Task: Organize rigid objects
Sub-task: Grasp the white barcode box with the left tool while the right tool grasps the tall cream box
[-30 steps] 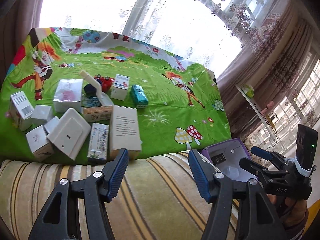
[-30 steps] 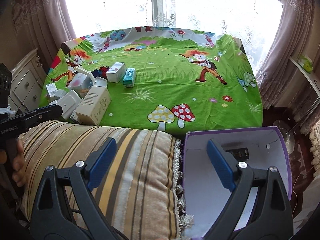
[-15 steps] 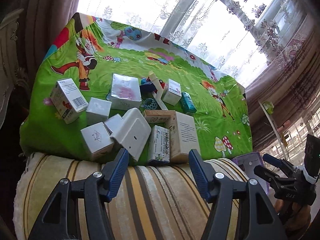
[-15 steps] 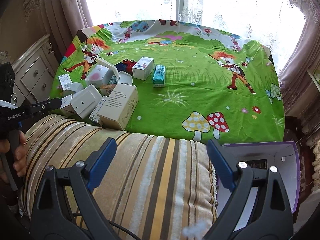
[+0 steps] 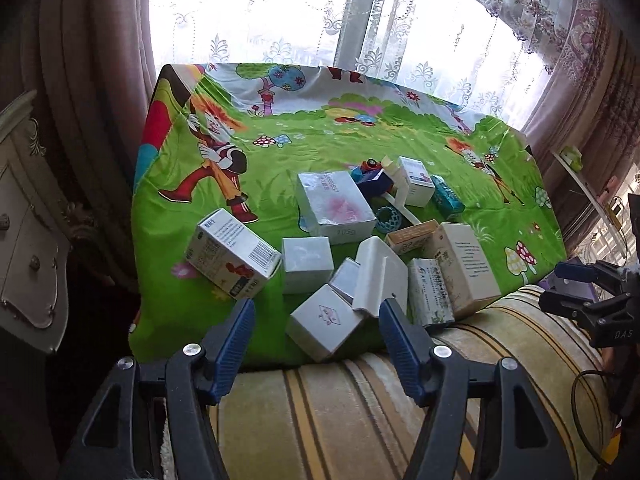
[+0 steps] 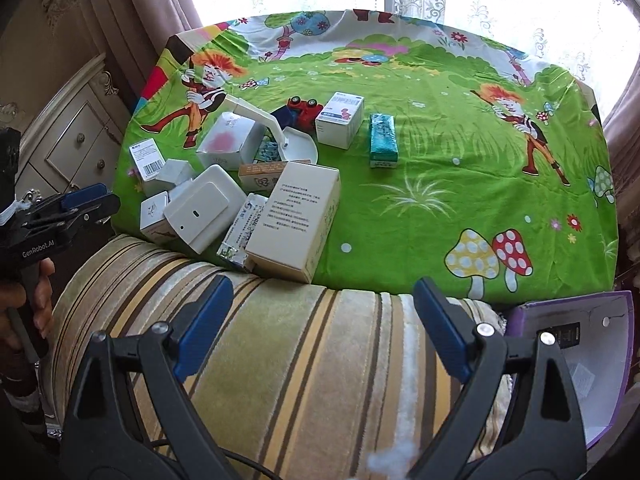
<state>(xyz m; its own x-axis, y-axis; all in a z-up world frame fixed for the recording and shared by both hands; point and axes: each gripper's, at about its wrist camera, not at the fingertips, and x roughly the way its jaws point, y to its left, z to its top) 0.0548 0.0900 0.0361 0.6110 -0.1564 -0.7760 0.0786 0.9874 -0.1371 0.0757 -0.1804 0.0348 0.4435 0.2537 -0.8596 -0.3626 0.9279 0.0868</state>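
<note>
Both wrist views low behind striped cushion [image 5: 360,408], sharing box-strewn cloth [image 6: 440,160].

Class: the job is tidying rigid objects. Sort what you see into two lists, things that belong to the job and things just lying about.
Job:
barcode box
teal box
big white box
toy car
purple bin
both grippers, open: left, right

Lying about:
striped cushion
tablecloth
dresser
curtains

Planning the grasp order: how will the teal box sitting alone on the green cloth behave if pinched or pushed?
The teal box looks like thin printed carton, so probably light and somewhat crushable under a hard pinch. It lies flat on a long face, so it will likely slide, not tip. The green cloth may bunch when it is pushed.
</note>
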